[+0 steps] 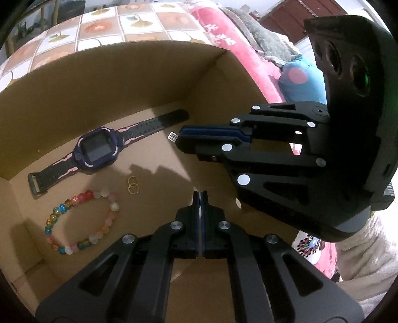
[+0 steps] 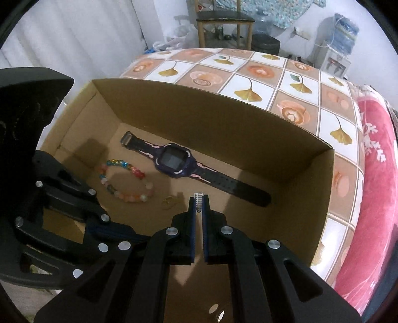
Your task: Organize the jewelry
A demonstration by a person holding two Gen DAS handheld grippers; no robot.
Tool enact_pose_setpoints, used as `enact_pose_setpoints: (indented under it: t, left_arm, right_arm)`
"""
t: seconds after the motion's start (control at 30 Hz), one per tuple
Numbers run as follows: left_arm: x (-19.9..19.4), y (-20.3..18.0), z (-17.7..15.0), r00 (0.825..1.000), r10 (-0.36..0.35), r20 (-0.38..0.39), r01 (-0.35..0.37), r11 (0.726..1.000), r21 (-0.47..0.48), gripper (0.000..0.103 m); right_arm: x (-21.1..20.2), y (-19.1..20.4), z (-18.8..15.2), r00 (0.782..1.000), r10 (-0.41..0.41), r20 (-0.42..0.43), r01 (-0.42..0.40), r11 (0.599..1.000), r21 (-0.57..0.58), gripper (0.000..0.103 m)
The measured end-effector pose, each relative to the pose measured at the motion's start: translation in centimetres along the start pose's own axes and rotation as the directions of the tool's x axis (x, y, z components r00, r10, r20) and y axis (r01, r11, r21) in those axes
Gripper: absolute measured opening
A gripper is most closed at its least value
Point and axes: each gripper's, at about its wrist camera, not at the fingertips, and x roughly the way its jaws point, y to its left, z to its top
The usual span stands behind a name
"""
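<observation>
A cardboard box point(image 1: 104, 74) point(image 2: 199, 109) holds a purple smartwatch point(image 1: 99, 149) point(image 2: 174, 161), a bracelet of coloured beads point(image 1: 82, 221) point(image 2: 126, 181) and two gold rings point(image 1: 133, 185) point(image 2: 169, 201). My left gripper point(image 1: 200, 195) is shut over the box floor, with a thin pale strand at its tips. My right gripper point(image 2: 199, 198) point(image 1: 177, 136) is shut on a small silver gridded charm point(image 2: 199, 198) point(image 1: 173, 136), held above the box floor near the watch strap.
The box sits on a table with a tiled ginkgo-leaf cloth point(image 2: 273, 74). A red blanket point(image 2: 373, 186) lies at the right. A chair point(image 2: 223, 22) and a water dispenser point(image 2: 340, 47) stand beyond the table.
</observation>
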Motion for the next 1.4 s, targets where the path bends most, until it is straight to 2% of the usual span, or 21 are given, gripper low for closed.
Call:
enact_pose_setpoints:
  t: [0.03,0.07,0.1,0.23,0.37,0.4,0.53,0.6,0.73,0.77,0.87,0.93,1.0,1.1,1.17,1.27,1.4]
  left_arm:
    - [0.1,0.1,0.2,1.0,0.005,0.002,-0.005,1.0,-0.004,0.009]
    - [0.1,0.1,0.3,1.0,0.015,0.005,-0.014,1.0,-0.008,0.021]
    - [0.1,0.1,0.3,1.0,0.019,0.011,-0.019,1.0,-0.01,0.027]
    - [-0.4,0.1,0.5,0.999,0.03,0.031,-0.03,0.999,-0.013,0.031]
    - [-1.7,-0.1,0.4,0.996,0.04,0.077,-0.038,0.999,-0.018,0.034]
    - [-2.2,-0.2,0.3,0.995,0.038,0.096,-0.037,0.999,-0.016,0.037]
    - [-5.0,-1.1,-0.6,0.984,0.037,0.176,-0.038,0.999,0.002,0.049]
    - [-6.7,-1.7,-1.6,0.974,0.036,0.223,-0.039,0.999,0.01,0.054]
    - [-11.0,-2.7,-5.1,0.933,0.052,0.356,-0.066,0.997,0.028,0.064]
    - [-12.2,-3.0,-6.5,0.917,0.068,0.393,-0.086,0.996,0.03,0.067]
    - [-14.8,-3.1,-10.7,0.876,0.099,0.472,-0.127,0.992,0.027,0.075]
    - [-15.5,-2.8,-13.7,0.85,0.149,0.505,-0.17,0.985,-0.004,0.077]
    - [-15.2,-2.3,-16.4,0.836,0.218,0.503,-0.221,0.974,-0.054,0.077]
    - [-13.5,-1.5,-19.4,0.836,0.3,0.459,-0.278,0.953,-0.118,0.077]
    - [-11.9,-1.1,-20.8,0.83,0.357,0.429,-0.33,0.934,-0.14,0.077]
    - [-9.0,-0.9,-22.3,0.826,0.421,0.376,-0.403,0.906,-0.129,0.077]
    - [-5.2,-1.6,-23.0,0.835,0.443,0.327,-0.456,0.889,-0.04,0.077]
  right_arm:
    - [-0.1,-0.1,0.1,1.0,-0.007,0.007,0.007,1.0,0.005,0.005]
    - [-0.2,-0.2,0.2,1.0,-0.013,0.012,0.013,1.0,0.007,0.005]
    - [-0.2,-0.4,0.3,1.0,-0.013,0.017,0.013,1.0,0.012,0.005]
    - [-0.7,-1.0,0.3,0.999,-0.011,0.039,0.01,0.999,0.037,0.005]
    - [-2.9,-1.4,-0.1,0.994,-0.011,0.109,0.004,0.998,0.06,0.006]
    - [-3.6,-1.4,-0.2,0.992,-0.012,0.127,0.004,0.998,0.066,0.006]
    - [-8.0,-1.8,-1.4,0.97,-0.025,0.242,-0.001,0.994,0.108,0.023]
    - [-10.8,-1.5,-2.8,0.949,-0.034,0.313,-0.004,0.993,0.12,0.027]
    - [-15.4,0.2,-6.2,0.898,-0.033,0.439,-0.014,0.995,0.103,0.043]
    - [-16.4,1.0,-7.6,0.882,-0.026,0.471,-0.017,0.996,0.088,0.045]
    - [-17.5,3.1,-11.0,0.857,-0.001,0.515,-0.024,0.999,0.04,0.047]
    - [-16.8,4.9,-13.3,0.858,0.008,0.513,-0.016,1.0,0.011,0.047]
    - [-15.1,6.7,-15.5,0.877,0.007,0.48,-0.009,1.0,0.003,0.047]
    - [-11.8,7.9,-17.4,0.914,0.066,0.399,-0.089,0.995,0.038,0.047]
    - [-8.9,8.1,-18.3,0.936,0.128,0.328,-0.168,0.981,0.096,0.047]
    - [-5.4,8.2,-18.9,0.962,0.136,0.236,-0.181,0.966,0.182,0.047]
    - [-2.9,8.0,-19.0,0.97,0.155,0.189,-0.204,0.94,0.272,0.047]
